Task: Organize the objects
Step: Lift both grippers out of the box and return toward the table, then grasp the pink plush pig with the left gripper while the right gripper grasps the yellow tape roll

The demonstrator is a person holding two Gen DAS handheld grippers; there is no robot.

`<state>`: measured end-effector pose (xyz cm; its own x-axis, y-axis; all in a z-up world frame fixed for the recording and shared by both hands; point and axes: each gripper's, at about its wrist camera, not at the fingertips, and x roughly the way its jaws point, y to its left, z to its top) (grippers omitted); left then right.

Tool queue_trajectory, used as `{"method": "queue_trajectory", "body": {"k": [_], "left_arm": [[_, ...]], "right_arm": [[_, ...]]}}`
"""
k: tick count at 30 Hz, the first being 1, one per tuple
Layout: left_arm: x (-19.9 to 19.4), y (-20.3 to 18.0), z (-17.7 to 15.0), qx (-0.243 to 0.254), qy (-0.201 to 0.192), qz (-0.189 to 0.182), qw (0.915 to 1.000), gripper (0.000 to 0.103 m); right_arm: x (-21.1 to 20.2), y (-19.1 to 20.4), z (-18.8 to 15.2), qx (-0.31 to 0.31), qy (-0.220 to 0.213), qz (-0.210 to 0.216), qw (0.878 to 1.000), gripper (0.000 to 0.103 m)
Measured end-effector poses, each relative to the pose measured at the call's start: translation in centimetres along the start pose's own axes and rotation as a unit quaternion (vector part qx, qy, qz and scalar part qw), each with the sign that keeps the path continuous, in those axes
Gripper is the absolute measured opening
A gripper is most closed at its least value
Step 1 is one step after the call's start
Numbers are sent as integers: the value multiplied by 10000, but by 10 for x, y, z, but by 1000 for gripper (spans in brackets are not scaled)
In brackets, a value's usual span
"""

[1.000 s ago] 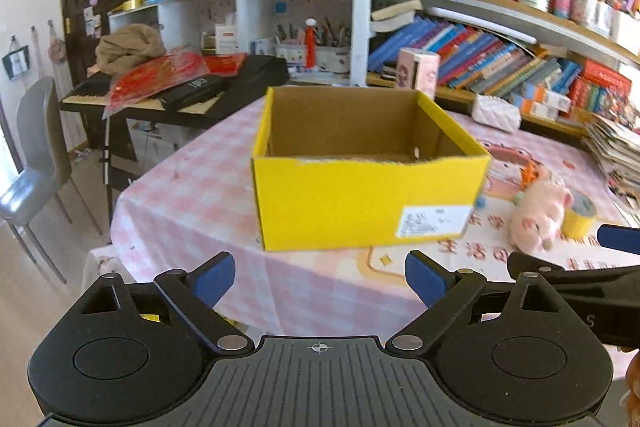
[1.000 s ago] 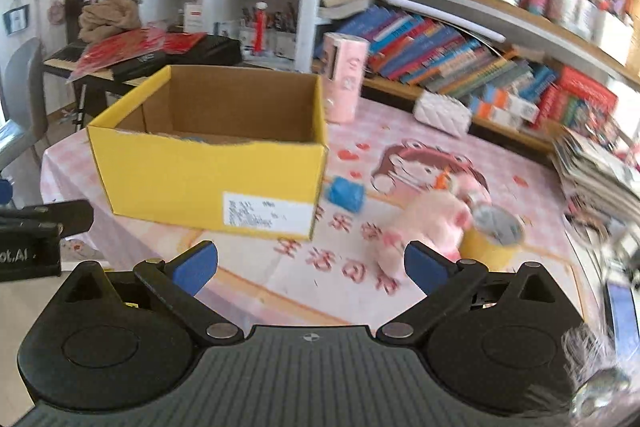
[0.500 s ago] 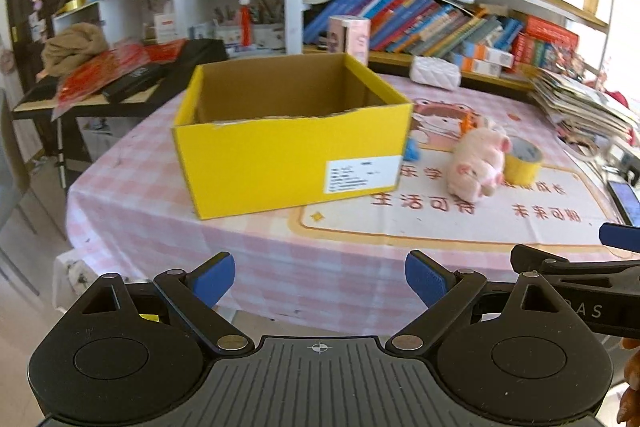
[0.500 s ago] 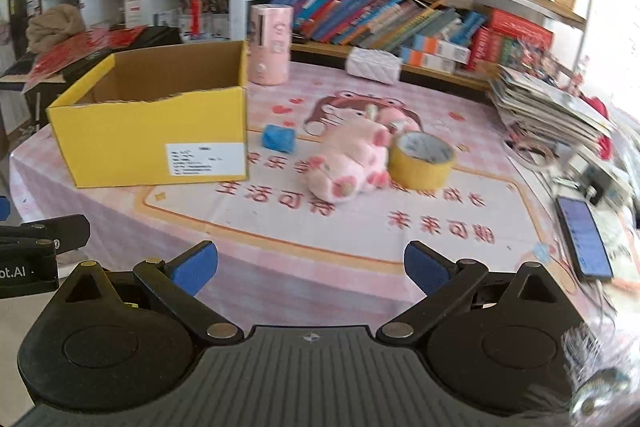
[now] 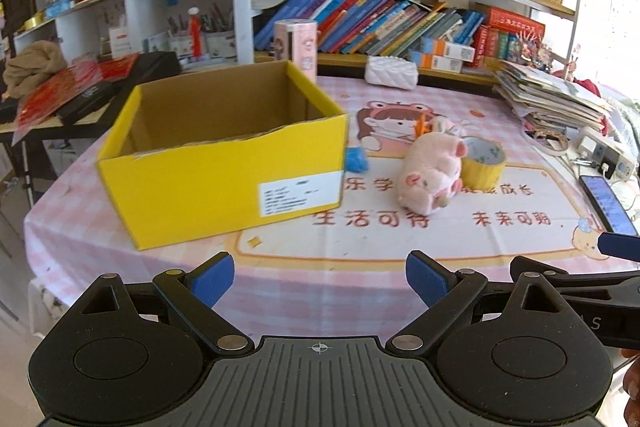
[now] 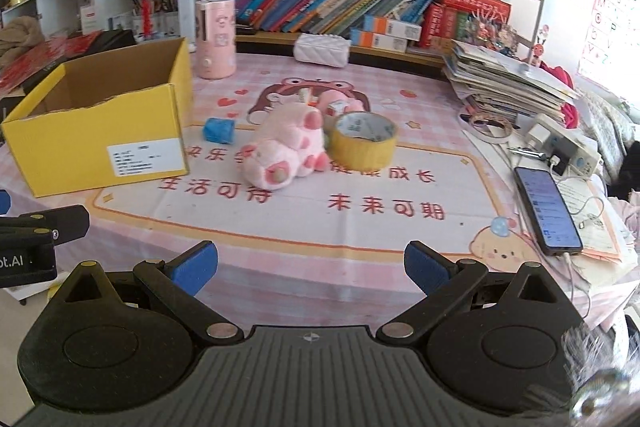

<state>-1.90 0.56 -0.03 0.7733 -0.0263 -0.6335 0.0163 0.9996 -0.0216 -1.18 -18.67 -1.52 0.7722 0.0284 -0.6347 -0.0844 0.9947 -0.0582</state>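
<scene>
My toys wait beside the box.
My left gripper (image 5: 319,273) and right gripper (image 6: 311,263) have wide-open, empty fingers. The soft pink plush pig (image 6: 285,149) touches the yellow tape roll (image 6: 365,141), near the open yellow cardboard box (image 5: 224,167).

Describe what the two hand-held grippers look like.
Both alike: the left hand-held gripper and right hand-held gripper have matte black ribbed bodies, two round discs, silver pivot pins, angled black fingers with blue pads and a small crosshair mark. White lettering shows on their sides.

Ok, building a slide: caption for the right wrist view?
Open right gripper faces a pink plush pig, yellow tape roll and open yellow box.
</scene>
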Motion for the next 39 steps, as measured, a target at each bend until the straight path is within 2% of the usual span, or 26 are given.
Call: {"method": "queue_trajectory", "body": {"k": [9, 21, 33, 39], "left_arm": [[31, -28, 25, 19, 16, -26, 10000, 95], [81, -75, 55, 185, 230, -48, 9996, 95], [142, -109, 75, 139, 679, 25, 9976, 95], [172, -120, 80, 236, 900, 71, 9956, 95]], "right_arm": [[29, -33, 23, 38, 53, -79, 9999, 101], [89, -84, 62, 130, 163, -57, 9998, 101], [143, -122, 91, 30, 220, 218, 9995, 101], [163, -133, 104, 66, 262, 568, 9980, 101]]}}
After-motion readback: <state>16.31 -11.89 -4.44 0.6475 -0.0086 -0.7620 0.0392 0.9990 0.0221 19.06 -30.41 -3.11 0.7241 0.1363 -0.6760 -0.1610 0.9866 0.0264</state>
